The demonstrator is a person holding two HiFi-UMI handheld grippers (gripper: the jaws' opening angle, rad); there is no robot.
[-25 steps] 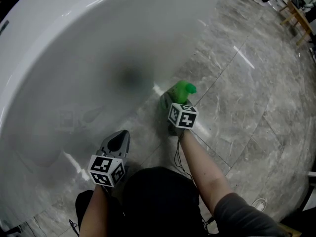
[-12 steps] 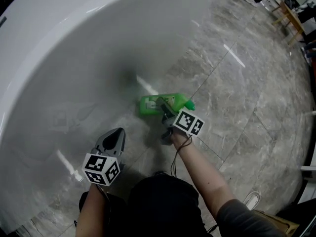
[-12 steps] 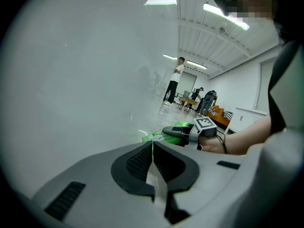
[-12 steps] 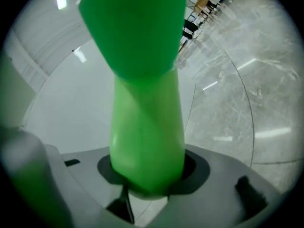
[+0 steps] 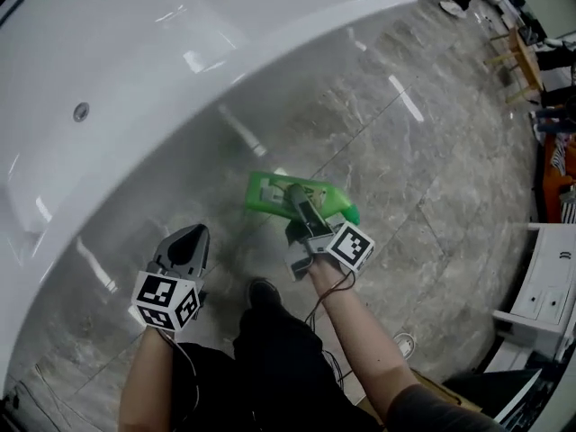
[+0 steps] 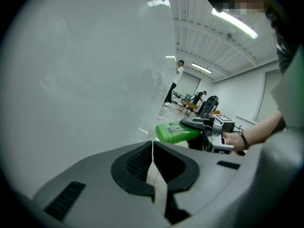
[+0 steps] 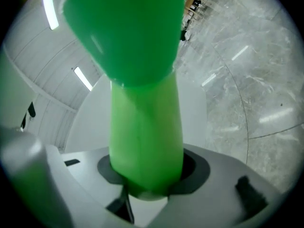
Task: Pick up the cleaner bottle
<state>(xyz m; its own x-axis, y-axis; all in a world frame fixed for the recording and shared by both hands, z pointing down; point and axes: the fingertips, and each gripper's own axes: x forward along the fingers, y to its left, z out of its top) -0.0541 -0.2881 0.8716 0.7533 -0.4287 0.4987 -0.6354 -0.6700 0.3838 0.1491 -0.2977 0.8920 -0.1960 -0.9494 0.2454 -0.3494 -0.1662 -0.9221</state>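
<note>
Right fingers: pads of the right gripper (image 7: 147,177) clamp either side of the green cleaner bottle (image 7: 142,127).
Left fingers: jaws of the left gripper (image 6: 153,161) are pressed together, with nothing between them.
Bottle, place: at centre frame in the head view, held clear of the marble floor (image 5: 432,169) and just beside the curved wall of the white bathtub (image 5: 135,61).
Bottle, long axis: it lies nearly level across the head view, slanting slightly down to the right.
Bottle, pointing: the broad flat end faces left toward the tub. The rounded narrow end faces lower right, near the right gripper's marker cube (image 5: 349,245).
Left gripper, place: lower left of the head view, well apart from the bottle and beside the tub wall.
Only in right gripper view: the pads' contact on the bottle, which the gripper body covers from above.
Only in left gripper view: the bottle side-on, jutting left from the right gripper in mid-air. Standing people (image 6: 176,80) are visible far off under ceiling strip lights (image 6: 235,23).
Only in head view: both grippers together, and the tub's rim.
</note>
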